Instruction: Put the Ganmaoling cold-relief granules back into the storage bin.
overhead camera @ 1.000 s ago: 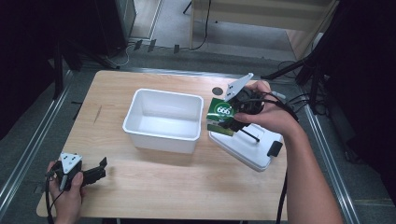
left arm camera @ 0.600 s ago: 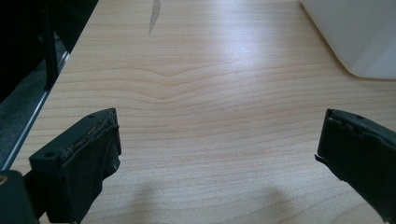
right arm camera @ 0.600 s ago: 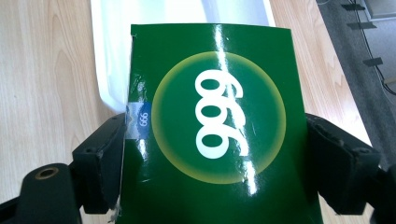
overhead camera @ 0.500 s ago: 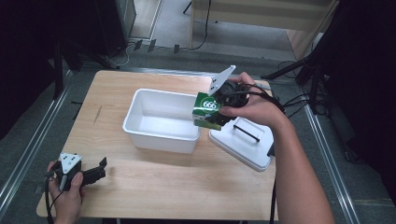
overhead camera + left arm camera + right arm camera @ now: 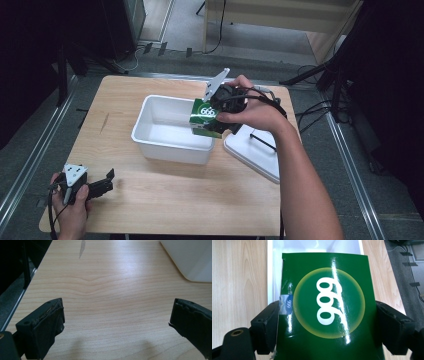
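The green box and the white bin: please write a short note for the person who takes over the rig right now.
Right gripper: shut on the green box, holding it by its two sides above the right end of the white bin; the right gripper view looks past the box into the bin.
Left gripper: open, holding nothing, low over the table at its near left corner.
White lid: flat on the table, right of the bin.
Done: box picked up and brought to the bin.
Left: probably lower the box into the bin and release it; the lid may go on afterwards.
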